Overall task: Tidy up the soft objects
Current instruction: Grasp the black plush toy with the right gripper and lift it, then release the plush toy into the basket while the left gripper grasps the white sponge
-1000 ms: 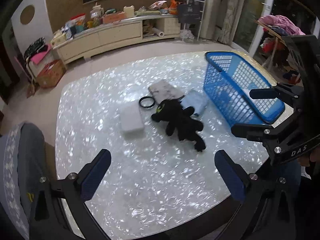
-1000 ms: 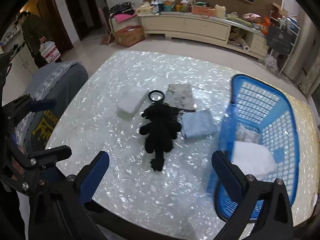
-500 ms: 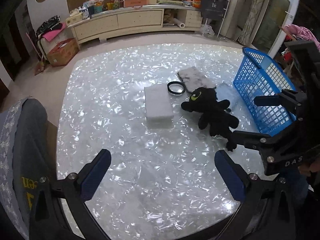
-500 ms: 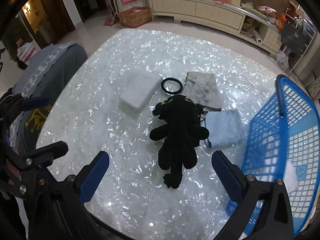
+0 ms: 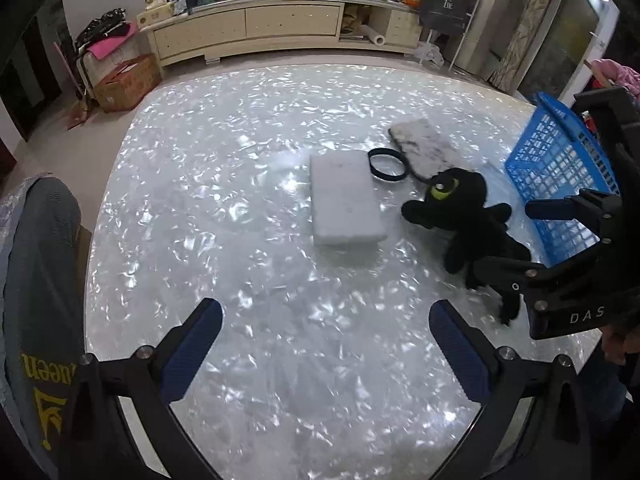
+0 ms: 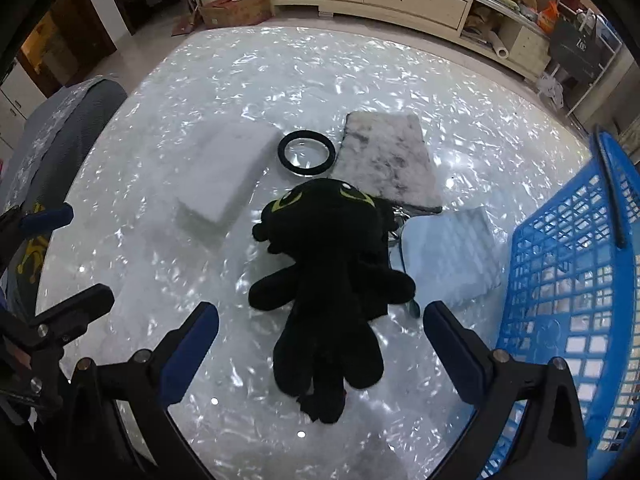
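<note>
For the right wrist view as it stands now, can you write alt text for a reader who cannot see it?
The open right gripper hovers over a black plush toy lying on a shiny white table. Beyond the plush lie a white foam block, a black ring and a grey pad, with a blue basket at right.

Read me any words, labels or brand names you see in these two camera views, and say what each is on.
"DAS": right gripper, on its body; further letters are cut off.
"ueen", mirrored and partial: grey chair cover.
"Zoe", roughly: dark bag, small.
Packages on the sideboard: too small to read.
</note>
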Action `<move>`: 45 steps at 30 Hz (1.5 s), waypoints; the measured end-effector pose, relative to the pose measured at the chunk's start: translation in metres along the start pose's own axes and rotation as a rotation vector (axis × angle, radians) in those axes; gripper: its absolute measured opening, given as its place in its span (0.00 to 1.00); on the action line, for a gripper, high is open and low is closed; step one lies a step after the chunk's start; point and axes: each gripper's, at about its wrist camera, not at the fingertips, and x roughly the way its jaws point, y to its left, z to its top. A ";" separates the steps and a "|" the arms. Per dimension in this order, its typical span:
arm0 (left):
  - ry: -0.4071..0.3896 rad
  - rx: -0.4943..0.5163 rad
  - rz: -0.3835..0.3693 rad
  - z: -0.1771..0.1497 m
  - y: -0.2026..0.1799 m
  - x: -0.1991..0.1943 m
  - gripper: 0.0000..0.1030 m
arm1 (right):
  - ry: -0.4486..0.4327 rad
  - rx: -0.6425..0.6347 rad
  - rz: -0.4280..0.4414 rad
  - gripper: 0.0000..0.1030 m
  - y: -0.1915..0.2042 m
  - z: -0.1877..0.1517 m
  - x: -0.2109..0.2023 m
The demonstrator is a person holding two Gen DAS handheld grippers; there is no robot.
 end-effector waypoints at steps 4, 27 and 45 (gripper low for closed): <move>0.002 -0.027 -0.004 0.003 0.007 0.010 1.00 | 0.036 0.019 -0.025 0.92 -0.004 0.006 0.019; -0.009 0.037 0.012 0.002 -0.012 -0.018 1.00 | 0.000 0.083 0.111 0.48 -0.025 -0.017 -0.011; -0.034 0.042 0.014 0.015 -0.034 -0.038 1.00 | -0.180 0.094 0.128 0.48 -0.090 -0.076 -0.150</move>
